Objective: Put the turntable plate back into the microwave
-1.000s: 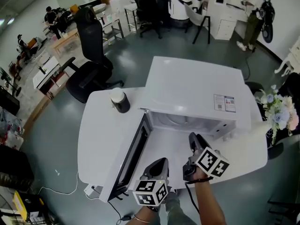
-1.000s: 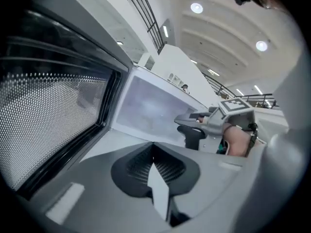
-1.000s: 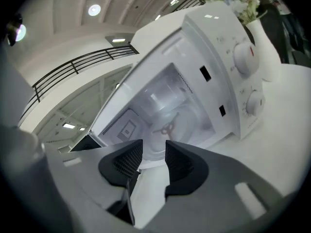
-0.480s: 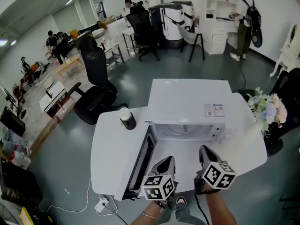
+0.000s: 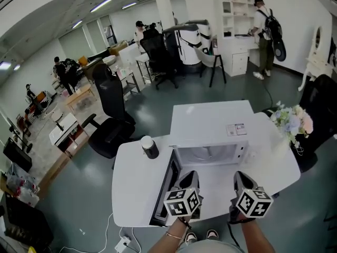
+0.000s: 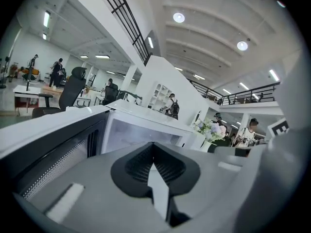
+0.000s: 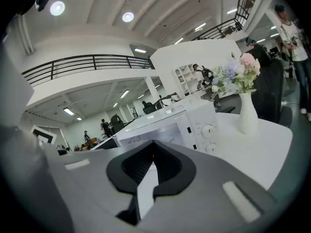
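Both back from microwave [image 5: 210, 121], right gripper [image 5: 241, 176] newly shut, left gripper [image 5: 189, 175] still shut

Large open hall, white walls, glossy grey floor [image 5: 158, 96]. Strip lights [image 5: 102, 4] overhead; round ceiling lamps [image 7: 128, 17] above a mezzanine with a black railing [image 7: 92, 62]. White pillar [image 5: 163, 4] at the far side, white shelf unit [image 5: 231, 15] to its right, a person [image 5: 265, 30] standing by it. High-backed black office chair [image 5: 113, 115] near the white table [image 5: 137, 178]. Wooden desks [image 5: 79, 96] far left. Vase of flowers [image 5: 292, 123] on the table's right end.
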`<state>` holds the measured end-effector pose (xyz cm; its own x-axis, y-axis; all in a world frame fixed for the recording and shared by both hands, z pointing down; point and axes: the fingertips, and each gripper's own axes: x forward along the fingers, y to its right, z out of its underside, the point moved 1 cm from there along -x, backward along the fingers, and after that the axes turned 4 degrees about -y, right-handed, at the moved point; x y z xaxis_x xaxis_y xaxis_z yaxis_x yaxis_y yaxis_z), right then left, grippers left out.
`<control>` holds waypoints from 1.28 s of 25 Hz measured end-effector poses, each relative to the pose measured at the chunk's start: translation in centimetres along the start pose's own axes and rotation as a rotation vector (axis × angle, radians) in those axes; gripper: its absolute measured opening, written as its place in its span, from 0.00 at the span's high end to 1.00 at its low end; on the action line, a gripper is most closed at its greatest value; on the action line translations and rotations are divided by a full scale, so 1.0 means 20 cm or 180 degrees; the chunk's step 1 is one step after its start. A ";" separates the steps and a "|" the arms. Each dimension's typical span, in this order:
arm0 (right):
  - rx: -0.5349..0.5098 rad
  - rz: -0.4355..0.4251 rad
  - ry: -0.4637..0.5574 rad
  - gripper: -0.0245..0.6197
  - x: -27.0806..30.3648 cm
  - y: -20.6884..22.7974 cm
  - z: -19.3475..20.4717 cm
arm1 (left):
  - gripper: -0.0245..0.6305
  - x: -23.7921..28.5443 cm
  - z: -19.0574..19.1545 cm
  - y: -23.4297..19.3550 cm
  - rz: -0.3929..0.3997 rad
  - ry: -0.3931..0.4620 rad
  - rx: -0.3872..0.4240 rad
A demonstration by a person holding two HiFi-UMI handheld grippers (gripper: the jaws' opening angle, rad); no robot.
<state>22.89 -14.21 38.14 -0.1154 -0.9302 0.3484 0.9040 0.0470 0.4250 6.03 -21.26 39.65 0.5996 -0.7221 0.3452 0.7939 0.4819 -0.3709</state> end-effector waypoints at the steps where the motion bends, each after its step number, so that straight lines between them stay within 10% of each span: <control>1: -0.0039 0.0028 0.0008 0.95 -0.01 0.01 0.00 | 0.96 0.00 -0.02 0.00 0.0003 0.0018 0.0010; 32: -0.0127 0.0133 0.0039 0.95 0.01 0.00 -0.03 | 0.96 0.03 -0.04 -0.01 0.0019 -0.0009 -0.0030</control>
<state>23.05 -14.58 37.69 -0.0724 -0.9322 0.3547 0.9236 0.0716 0.3766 6.08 -22.27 39.20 0.6047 -0.7178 0.3453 0.7892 0.4815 -0.3812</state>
